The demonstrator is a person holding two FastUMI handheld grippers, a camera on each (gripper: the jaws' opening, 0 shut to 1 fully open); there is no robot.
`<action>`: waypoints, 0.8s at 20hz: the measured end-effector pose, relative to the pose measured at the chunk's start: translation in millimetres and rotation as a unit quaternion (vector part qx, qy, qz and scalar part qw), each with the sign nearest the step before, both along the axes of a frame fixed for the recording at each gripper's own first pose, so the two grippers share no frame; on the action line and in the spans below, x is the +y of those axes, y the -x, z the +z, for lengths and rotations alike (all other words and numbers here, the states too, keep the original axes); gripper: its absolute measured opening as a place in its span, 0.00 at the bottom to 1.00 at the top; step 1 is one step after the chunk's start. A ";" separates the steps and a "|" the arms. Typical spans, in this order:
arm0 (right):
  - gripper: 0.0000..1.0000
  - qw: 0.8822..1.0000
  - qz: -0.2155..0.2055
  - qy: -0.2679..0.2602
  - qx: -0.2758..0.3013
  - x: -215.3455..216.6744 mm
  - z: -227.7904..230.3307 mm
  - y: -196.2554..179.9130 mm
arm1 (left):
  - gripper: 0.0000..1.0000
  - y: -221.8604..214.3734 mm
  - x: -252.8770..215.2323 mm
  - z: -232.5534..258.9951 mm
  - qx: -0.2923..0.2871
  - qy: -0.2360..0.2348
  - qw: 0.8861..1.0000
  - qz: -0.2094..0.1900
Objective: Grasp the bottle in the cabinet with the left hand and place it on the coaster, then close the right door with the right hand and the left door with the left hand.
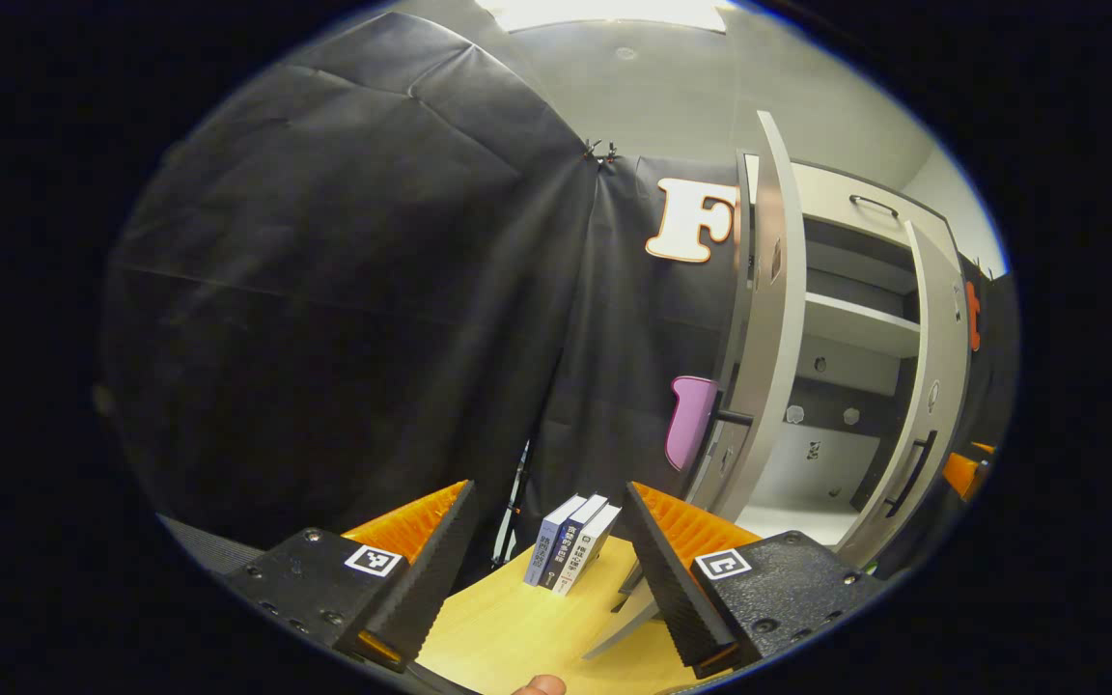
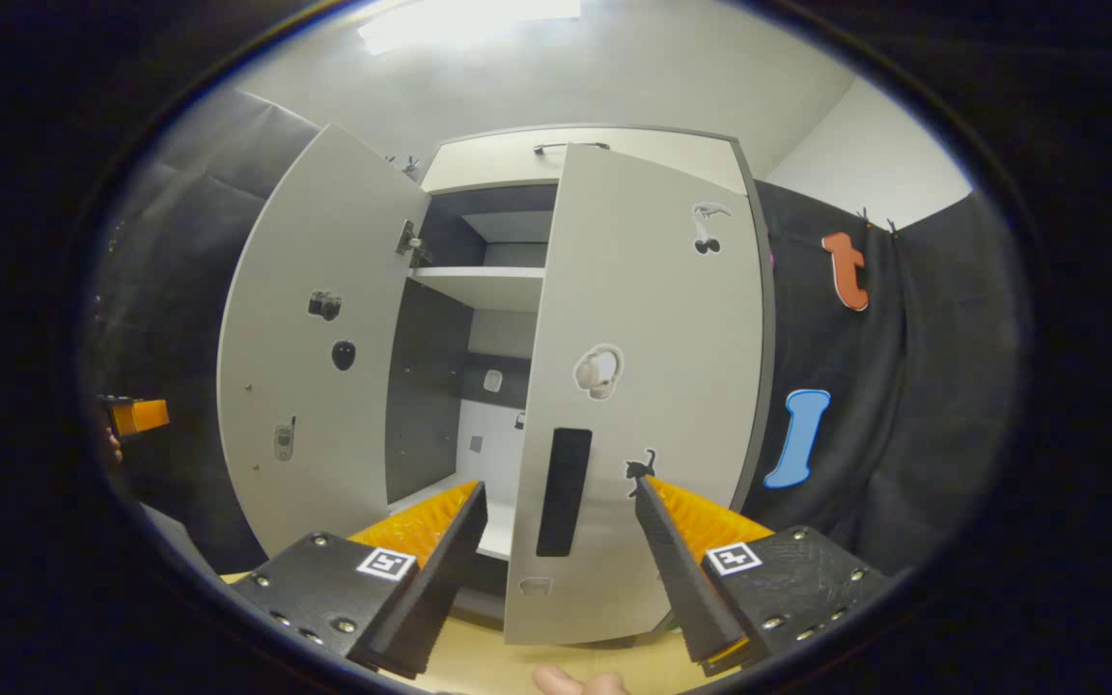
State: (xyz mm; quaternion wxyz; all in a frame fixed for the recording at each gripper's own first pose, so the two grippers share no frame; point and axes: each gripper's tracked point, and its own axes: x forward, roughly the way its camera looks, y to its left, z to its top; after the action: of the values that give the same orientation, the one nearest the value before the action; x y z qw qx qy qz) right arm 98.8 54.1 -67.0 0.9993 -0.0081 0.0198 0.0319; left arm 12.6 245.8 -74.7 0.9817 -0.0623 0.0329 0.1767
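Right gripper (image 2: 556,569) spread, empty | right door (image 2: 643,386) just ahead, ajar | left gripper (image 1: 546,569) spread, facing books (image 1: 570,555)

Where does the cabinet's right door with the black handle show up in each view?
Left gripper view: grey right cabinet door at far right, seen edge-on, ajar.
Right gripper view: same door at centre, just beyond the open right tool.
Shared landmark: white cabinet shelf.

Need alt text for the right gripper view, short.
The open right tongs point at a pale cabinet's right door, which stands partly open with a dark recessed handle between the fingers. The left door is swung wide, showing a shelf inside.
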 end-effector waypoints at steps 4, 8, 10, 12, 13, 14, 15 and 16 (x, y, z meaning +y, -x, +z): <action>0.94 1.000 -0.009 0.007 0.004 -4.0 -2.5 1.3 | 0.95 -21.3 -7.8 -17.7 0.012 -0.002 1.000 -0.021; 0.94 1.000 -0.016 0.011 0.006 -7.3 -3.9 0.7 | 0.95 -39.8 -17.5 -35.0 0.026 -0.003 0.999 -0.040; 0.94 1.000 -0.021 0.012 0.006 -9.3 -3.9 -0.4 | 0.95 -47.6 -22.9 -40.9 0.027 0.000 0.998 -0.047; 0.94 1.000 -0.024 0.012 0.007 -9.9 -4.6 -2.4 | 0.95 -55.2 -29.0 -46.4 0.029 0.002 0.998 -0.057; 0.94 1.000 -0.025 0.012 0.008 -11.1 -5.5 -2.8 | 0.95 -58.2 -32.0 -49.6 0.032 0.002 0.998 -0.062; 0.94 1.000 -0.026 0.013 0.009 -11.7 -6.0 -4.9 | 0.95 -61.3 -34.1 -53.0 0.034 0.002 0.997 -0.066; 0.94 0.999 -0.028 0.014 0.009 -12.9 -6.5 -5.8 | 0.95 -63.8 -35.8 -55.6 0.037 0.004 0.997 -0.068; 0.94 0.999 -0.030 0.015 0.010 -13.9 -7.1 -7.1 | 0.95 -63.3 -37.0 -59.1 0.043 0.005 0.997 -0.067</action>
State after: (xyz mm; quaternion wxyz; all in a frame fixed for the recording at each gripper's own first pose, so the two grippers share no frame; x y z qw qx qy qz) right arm 105.8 40.2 -74.1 0.9993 -0.0225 0.0302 0.0021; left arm 75.9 208.8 -133.7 0.9888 -0.0576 0.0797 0.1126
